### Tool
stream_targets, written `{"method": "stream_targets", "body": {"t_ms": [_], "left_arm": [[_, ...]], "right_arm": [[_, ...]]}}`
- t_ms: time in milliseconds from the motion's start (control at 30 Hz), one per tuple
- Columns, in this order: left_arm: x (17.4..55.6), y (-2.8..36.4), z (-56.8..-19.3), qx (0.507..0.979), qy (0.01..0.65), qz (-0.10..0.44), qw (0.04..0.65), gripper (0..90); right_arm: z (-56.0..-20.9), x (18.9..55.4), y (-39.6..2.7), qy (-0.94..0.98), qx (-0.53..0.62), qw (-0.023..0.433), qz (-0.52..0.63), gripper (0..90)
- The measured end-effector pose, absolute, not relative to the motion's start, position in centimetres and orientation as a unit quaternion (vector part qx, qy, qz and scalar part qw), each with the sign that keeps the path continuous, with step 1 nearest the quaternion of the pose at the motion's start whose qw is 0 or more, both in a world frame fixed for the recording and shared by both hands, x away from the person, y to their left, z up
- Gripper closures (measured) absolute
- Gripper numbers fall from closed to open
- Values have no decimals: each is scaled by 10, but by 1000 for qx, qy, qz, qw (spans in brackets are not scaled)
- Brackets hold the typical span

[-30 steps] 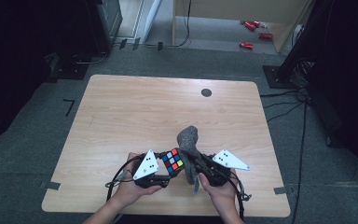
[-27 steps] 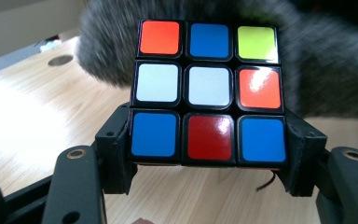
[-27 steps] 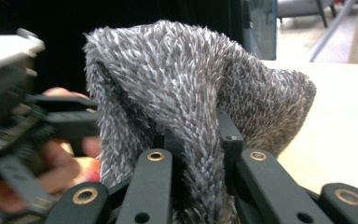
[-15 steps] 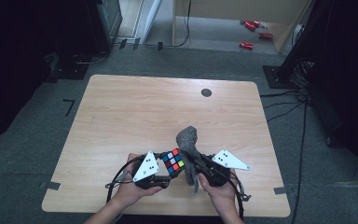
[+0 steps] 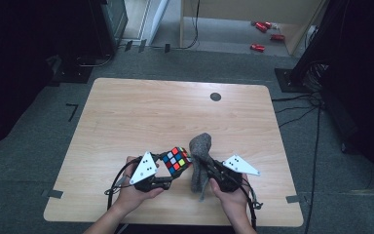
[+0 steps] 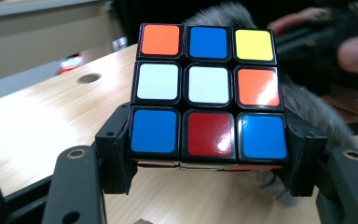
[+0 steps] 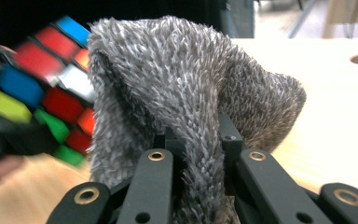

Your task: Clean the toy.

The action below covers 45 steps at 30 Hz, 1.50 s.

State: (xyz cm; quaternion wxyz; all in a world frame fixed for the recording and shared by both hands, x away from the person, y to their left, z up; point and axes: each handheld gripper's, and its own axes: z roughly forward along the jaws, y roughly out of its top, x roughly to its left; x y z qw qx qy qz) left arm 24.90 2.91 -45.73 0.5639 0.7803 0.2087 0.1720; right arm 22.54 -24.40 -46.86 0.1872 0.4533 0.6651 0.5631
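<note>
A colour puzzle cube [image 5: 177,160] [image 6: 208,89] is clamped between the jaws of my left gripper [image 5: 173,168] [image 6: 208,154], held just above the wooden table [image 5: 151,112] near its front edge. Its facing side shows orange, blue, yellow, white and red squares. Right beside it, a fuzzy grey cloth [image 5: 200,161] [image 7: 182,98] is bunched up and pinched in my right gripper [image 5: 205,168] [image 7: 198,140], its top fold standing up and a tail hanging down. In the right gripper view the cube [image 7: 46,93] sits to the left, touching or nearly touching the cloth.
A small dark round hole [image 5: 215,96] marks the table's far side. Red objects [image 5: 265,29] lie on the floor beyond. Cables [image 5: 299,105] run along the floor at the right. Most of the tabletop ahead is bare wood.
</note>
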Motion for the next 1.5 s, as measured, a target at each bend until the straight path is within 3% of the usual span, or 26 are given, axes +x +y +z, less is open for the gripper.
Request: {"method": "stream_targets", "body": {"t_ms": [500, 867, 1300, 1433, 1500], "left_arm": [[288, 26, -496, 805, 320, 179, 466, 350], [294, 20, -510, 824, 335, 173, 423, 350], [295, 19, -514, 822, 345, 159, 425, 345], [295, 19, -513, 818, 348, 158, 430, 313], [294, 19, -511, 817, 347, 159, 432, 254]], "right_arm": [[-480, 250, -299, 646, 505, 284, 496, 810], [-505, 264, -308, 663, 525, 256, 469, 805], [-510, 266, -308, 671, 526, 238, 465, 747], [-510, 266, -308, 673, 523, 234, 467, 698], [-509, 265, -308, 673, 523, 234, 468, 676]]}}
